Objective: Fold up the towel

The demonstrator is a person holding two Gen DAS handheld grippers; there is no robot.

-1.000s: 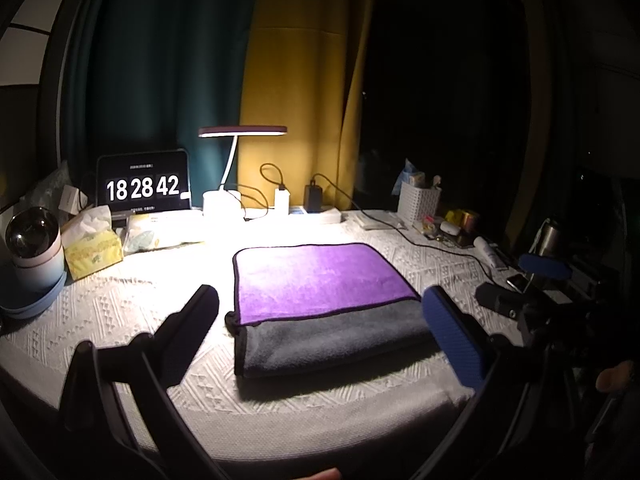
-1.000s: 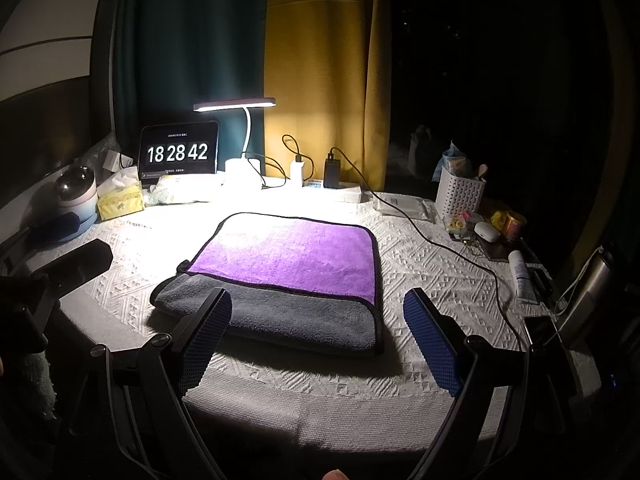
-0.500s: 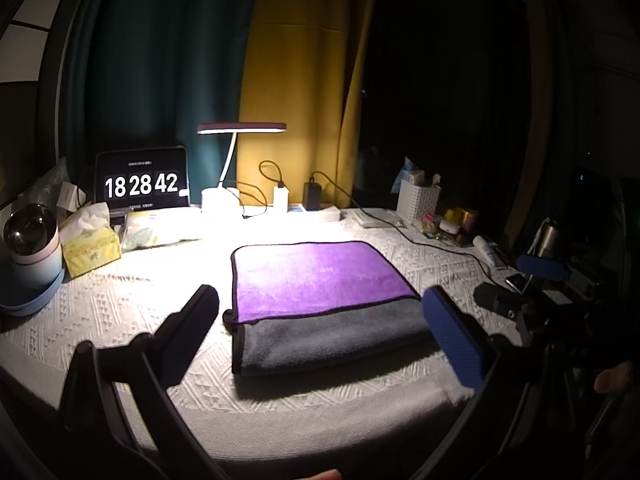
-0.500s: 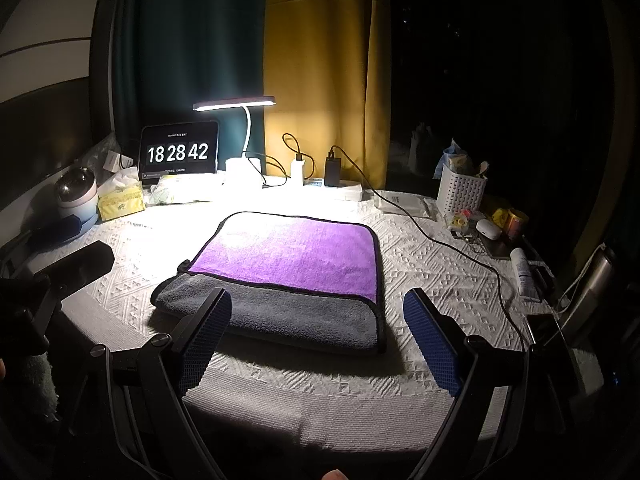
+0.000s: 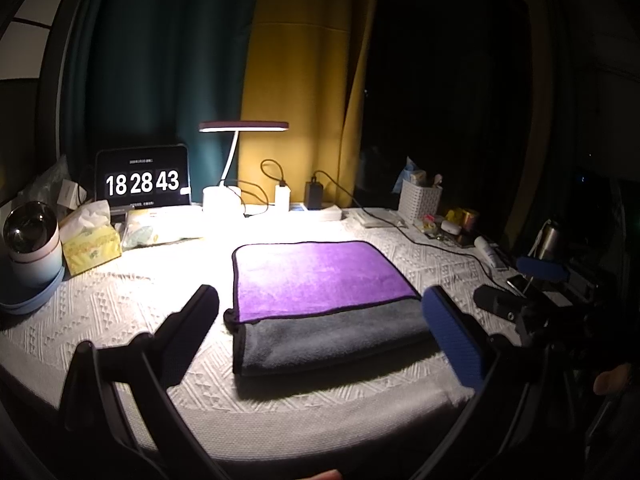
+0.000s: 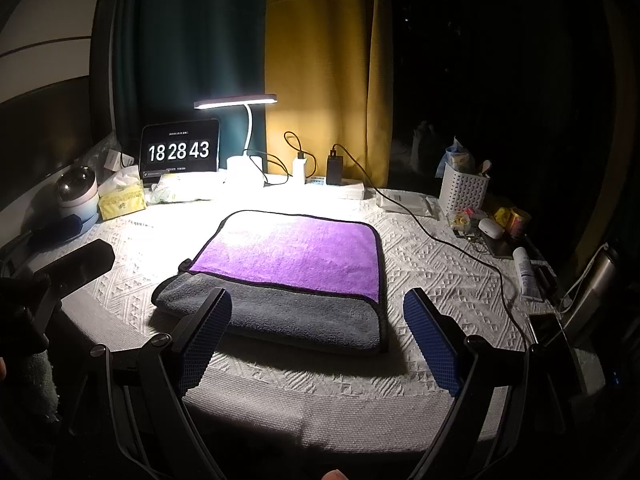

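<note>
towel (image 5: 324,300) folded, ahead of open jaws

Plush cloth towel (image 5: 320,280), knobbly woven tablecloth (image 5: 132,300)

A lit desk lamp (image 5: 243,126) brightens the white-clothed table (image 5: 120,300). Behind hang teal curtains (image 6: 192,40) and yellow curtains (image 6: 324,60); the rest is dark.

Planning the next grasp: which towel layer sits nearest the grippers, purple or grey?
The grey layer, the strip along the towel's near edge; the purple layer lies farther back, toward the lamp.
</note>
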